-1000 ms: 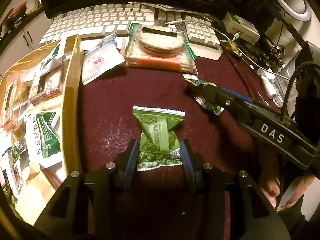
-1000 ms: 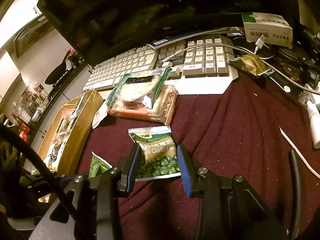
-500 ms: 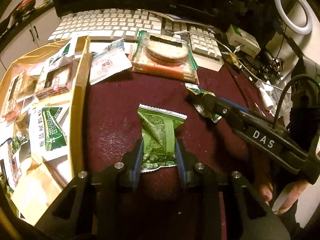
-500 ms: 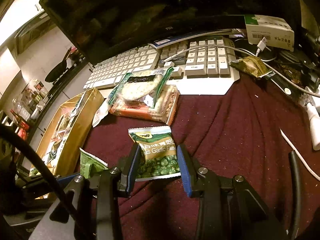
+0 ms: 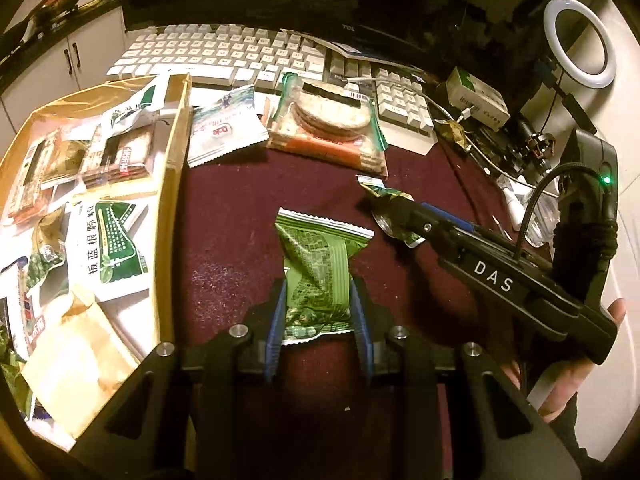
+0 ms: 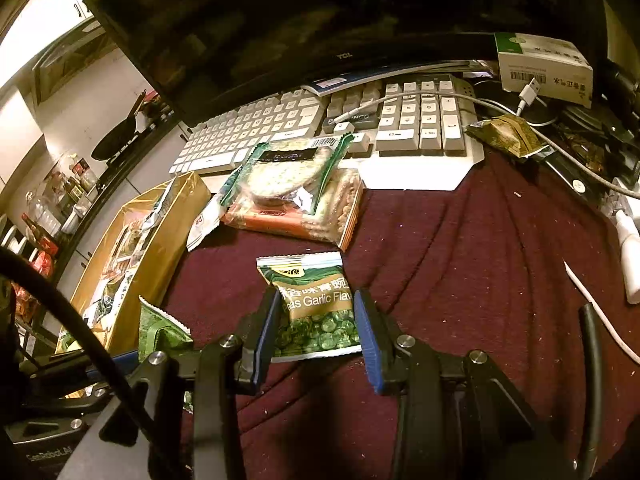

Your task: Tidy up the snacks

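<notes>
A green snack packet (image 5: 316,256) lies on the maroon cloth (image 5: 232,240), and my left gripper (image 5: 318,292) is shut on its near end, with the blue pads pressing both sides. In the right wrist view the same packet (image 6: 160,332) pokes up at lower left. My right gripper (image 6: 316,304) is shut on a garlic pea packet (image 6: 312,328); from the left wrist it shows as the black tool (image 5: 394,216) with the crumpled packet at its tip. A gold box (image 5: 172,184) at the left holds several snack packets.
A white keyboard (image 5: 224,52) and a dark monitor (image 6: 320,20) line the back. Cracker packs (image 5: 332,120) and a white packet (image 5: 224,128) lie before the keyboard. At the right are a ring light (image 5: 580,44), a white carton (image 5: 476,98), cables and a brown packet (image 6: 508,136).
My left gripper's jaws closed from either side onto the green packet and pinched it narrower. The right gripper kept still with the pea packet.
</notes>
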Demonstrator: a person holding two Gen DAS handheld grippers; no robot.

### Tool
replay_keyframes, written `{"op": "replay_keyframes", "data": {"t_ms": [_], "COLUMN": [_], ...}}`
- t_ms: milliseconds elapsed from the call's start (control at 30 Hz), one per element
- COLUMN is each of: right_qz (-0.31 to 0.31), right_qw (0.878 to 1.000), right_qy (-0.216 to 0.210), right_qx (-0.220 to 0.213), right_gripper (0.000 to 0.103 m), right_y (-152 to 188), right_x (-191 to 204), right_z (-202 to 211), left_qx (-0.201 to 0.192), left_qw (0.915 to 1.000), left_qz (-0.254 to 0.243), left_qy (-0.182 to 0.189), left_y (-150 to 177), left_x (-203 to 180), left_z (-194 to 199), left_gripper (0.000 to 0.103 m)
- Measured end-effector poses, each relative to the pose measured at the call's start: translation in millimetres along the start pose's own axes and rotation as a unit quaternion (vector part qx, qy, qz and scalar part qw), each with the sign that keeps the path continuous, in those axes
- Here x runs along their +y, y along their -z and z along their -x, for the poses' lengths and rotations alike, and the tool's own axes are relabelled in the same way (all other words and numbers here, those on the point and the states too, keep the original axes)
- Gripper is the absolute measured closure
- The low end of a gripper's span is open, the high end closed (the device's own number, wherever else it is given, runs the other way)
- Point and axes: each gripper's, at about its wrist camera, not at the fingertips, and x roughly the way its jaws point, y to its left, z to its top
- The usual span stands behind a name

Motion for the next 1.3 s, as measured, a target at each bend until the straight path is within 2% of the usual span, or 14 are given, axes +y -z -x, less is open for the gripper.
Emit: {"op": "replay_keyframes", "data": {"t_ms": [1300], "right_qz": [0.002], "right_qw": [1.0], "right_qy": [0.002], "right_qx": [-0.001], "right_gripper": [0.066], "right_y": [1], "right_x": [1], "right_z": [-1], "left_qx": [-0.019], "left_qw": [0.9997], "left_qz": [0.017], "left_qy": [0.007], "left_y": [5], "left_x": [4], "left_z": [19], "left_gripper": [0.07]}}
